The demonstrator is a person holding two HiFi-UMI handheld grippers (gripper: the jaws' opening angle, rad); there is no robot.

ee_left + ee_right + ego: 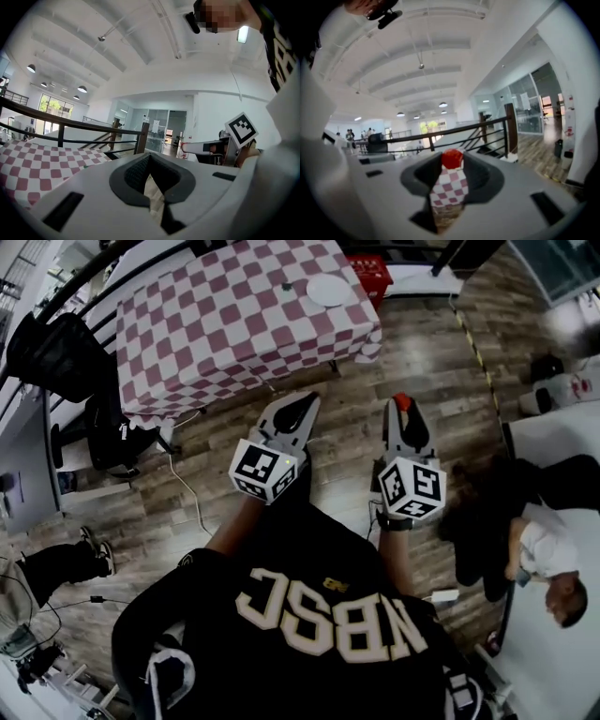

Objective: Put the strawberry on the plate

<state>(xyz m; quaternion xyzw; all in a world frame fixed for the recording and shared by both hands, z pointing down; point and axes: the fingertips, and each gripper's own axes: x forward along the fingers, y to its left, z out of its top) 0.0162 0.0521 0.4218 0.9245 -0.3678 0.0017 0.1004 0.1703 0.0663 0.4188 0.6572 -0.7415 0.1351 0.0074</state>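
Observation:
The strawberry (401, 400) is a small red fruit pinched at the tip of my right gripper (403, 410), held over the wooden floor short of the table. In the right gripper view the strawberry (452, 158) sits between the dark pads, with the checkered cloth visible below it. The white plate (328, 290) lies on the far right part of the red-and-white checkered table (225, 324). My left gripper (302, 407) hovers beside the right one, jaws together and empty (150, 165).
A small green object (287, 285) lies left of the plate. A red crate (371, 272) stands behind the table. A black chair with a bag (58, 357) is at the left. A person (548, 554) is on the right. A cable (187, 488) runs across the floor.

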